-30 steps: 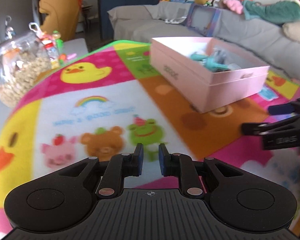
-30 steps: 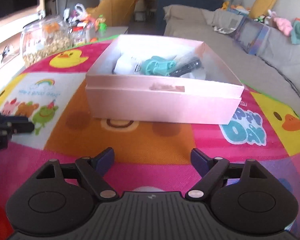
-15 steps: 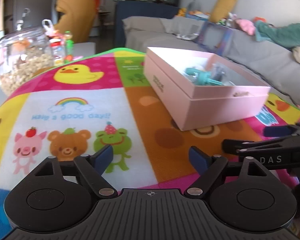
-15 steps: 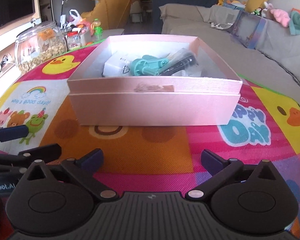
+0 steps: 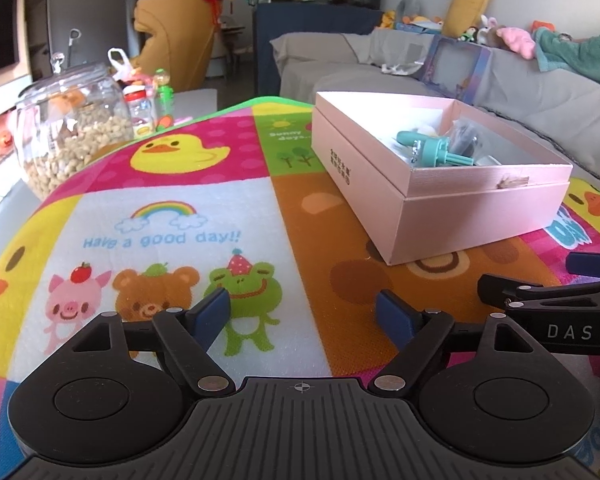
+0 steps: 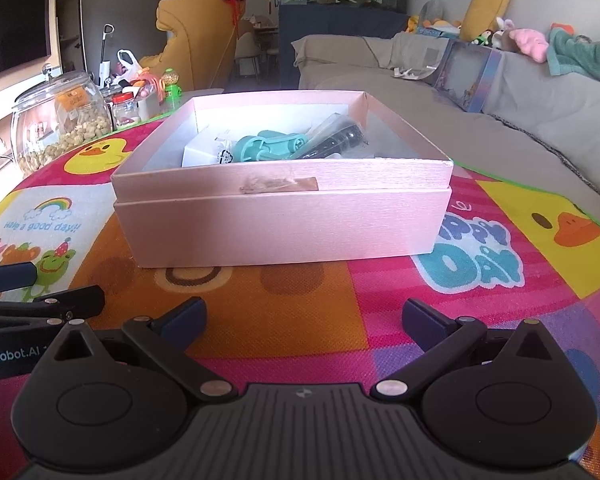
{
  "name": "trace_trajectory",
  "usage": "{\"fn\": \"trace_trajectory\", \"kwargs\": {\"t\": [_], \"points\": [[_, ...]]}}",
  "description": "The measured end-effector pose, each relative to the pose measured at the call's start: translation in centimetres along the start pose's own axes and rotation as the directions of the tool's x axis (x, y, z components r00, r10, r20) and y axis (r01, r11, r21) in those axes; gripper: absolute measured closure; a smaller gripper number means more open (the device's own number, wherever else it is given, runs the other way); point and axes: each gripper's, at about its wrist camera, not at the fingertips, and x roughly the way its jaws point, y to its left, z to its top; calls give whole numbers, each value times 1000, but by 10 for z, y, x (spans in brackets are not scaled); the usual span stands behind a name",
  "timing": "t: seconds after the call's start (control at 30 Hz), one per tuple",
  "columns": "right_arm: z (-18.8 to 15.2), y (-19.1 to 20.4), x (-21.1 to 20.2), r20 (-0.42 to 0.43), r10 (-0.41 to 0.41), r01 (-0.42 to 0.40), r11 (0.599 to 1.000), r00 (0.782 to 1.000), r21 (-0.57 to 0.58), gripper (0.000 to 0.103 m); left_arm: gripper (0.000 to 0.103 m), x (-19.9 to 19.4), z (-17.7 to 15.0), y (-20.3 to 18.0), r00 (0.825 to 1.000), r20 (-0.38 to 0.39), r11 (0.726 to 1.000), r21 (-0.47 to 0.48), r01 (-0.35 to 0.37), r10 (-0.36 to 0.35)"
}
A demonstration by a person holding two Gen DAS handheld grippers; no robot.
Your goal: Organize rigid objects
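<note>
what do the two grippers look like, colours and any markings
Both are matte black plastic with two round discs, a ribbed centre plate and silver pivot rivets. The left gripper and right gripper have dark blue pads on the fingertips. White lettering on their sides reads "DAS" and "enRobot.AI". No cables or sleeves show.

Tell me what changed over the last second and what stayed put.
The left gripper went from shut to open a second ago and now hangs empty above the play mat; its view swung to level. The right gripper stayed open and empty while easing closer to the pink box. The box, the teal item and the black item inside it, and the glass jar did not move.
</note>
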Motion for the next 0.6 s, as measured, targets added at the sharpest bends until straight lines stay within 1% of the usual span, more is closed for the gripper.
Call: {"fn": "trace_trajectory", "kwargs": {"t": [0.6], "points": [[-2, 1, 0, 3, -4, 4, 1000, 1000, -3, 0, 16, 1, 0, -2, 1000, 0, 1000, 4, -8, 8]]}}
